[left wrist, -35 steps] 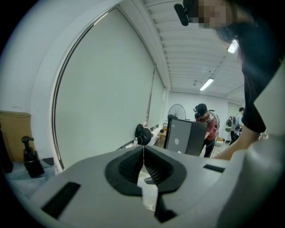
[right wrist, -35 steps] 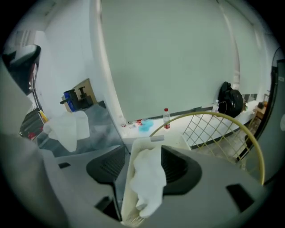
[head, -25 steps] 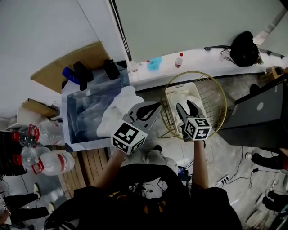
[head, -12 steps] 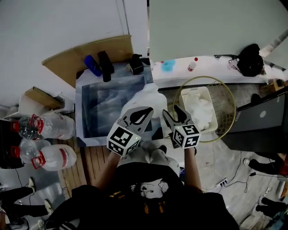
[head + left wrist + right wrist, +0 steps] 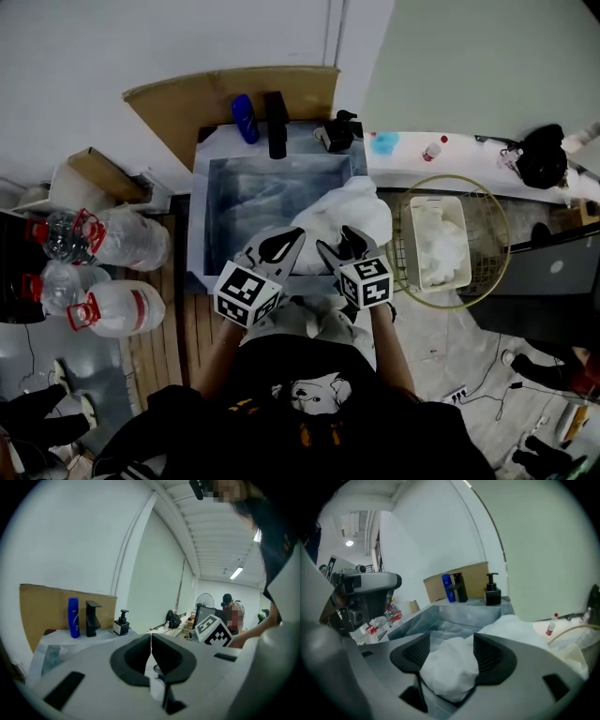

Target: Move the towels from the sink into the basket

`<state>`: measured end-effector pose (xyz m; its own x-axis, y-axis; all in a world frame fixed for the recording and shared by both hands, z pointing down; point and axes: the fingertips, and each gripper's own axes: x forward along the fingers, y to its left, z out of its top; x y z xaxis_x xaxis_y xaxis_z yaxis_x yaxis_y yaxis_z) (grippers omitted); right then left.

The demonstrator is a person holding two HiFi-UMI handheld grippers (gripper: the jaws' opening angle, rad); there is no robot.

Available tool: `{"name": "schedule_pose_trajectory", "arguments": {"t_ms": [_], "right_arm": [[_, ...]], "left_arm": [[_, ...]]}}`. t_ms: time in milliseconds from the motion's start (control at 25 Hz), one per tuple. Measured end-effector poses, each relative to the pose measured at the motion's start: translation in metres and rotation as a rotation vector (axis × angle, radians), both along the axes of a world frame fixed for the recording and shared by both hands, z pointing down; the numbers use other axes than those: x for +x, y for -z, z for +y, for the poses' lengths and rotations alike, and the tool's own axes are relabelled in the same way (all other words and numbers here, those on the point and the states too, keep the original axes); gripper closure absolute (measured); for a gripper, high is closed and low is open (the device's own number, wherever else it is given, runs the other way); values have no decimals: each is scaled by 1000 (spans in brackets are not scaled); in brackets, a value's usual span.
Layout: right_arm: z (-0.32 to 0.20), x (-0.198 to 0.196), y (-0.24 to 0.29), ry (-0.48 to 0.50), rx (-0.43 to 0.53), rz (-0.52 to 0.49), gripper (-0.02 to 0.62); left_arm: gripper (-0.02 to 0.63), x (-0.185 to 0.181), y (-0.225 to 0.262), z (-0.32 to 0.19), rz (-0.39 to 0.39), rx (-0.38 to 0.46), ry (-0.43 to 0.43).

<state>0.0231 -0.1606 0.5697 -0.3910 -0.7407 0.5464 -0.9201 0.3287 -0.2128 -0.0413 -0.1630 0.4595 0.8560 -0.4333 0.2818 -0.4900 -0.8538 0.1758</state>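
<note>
1. The sink (image 5: 200,234) is seen at the upper middle of the head view, and the basket (image 5: 489,234) is set to its right.
2. A white towel (image 5: 352,206) is draped over the sink's right front corner, partly inside it and partly over the rim.
3. The right gripper (image 5: 342,246) is held at the towel's lower edge, just below the middle of the frame. It is released: the jaws are spread wide and have just been opening. In the right gripper view a bulge of the towel is seen between the pads, not squeezed.
4. The left gripper (image 5: 296,238) is held just left of the right one, above the sink's front rim, with its tip at the towel's left edge. Contact cannot be told. It is clenched: in the left gripper view the jaw tips are pressed together.
5. A white tub (image 5: 414,225) is set inside the basket, and white cloth (image 5: 442,251) is heaped in it.
6. Behind the sink, a blue bottle (image 5: 243,118), a black tap (image 5: 276,124) and a dispenser (image 5: 336,134) are lined up before a cardboard (image 5: 187,103) sheet.
7. Water jugs (image 5: 122,248) are laid at the left edge.
</note>
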Motion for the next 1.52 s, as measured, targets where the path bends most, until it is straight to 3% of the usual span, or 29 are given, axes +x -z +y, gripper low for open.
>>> {"name": "schedule_pose_trajectory", "arguments": {"t_ms": [280,440,560,720,880,1000,1160,1280,1520], "right_arm": [[-22,-55,-58,182,-149,137,282],[-27,-54,-104,272,-306,298,253],[-26,-56,-128,326,-450,325,238],[-27,-54,-156,366,-529,413,236],[-22,-65,-174,372,-599,345,238],[-28,-71,-175,355,-598,305,258],[-38,-64,-170,343,-571,338,391],[-48,-51,-155,261,-506,314,491],[-59,-56,-94,114,-322,97,505]], "left_arm": [[598,-47,-4,-11,9,-13,75],[598,-68,-8,-18,13,-24,116],[598,-81,-9,-22,17,-29,147],[598,-96,-11,-29,20,-37,186],[598,-109,-13,-33,23,-41,214],[598,-117,-16,-35,23,-49,234],[598,-119,-18,-38,32,-60,248],[598,-114,-17,-37,40,-60,236],[598,-103,-13,-39,43,-49,204]]}}
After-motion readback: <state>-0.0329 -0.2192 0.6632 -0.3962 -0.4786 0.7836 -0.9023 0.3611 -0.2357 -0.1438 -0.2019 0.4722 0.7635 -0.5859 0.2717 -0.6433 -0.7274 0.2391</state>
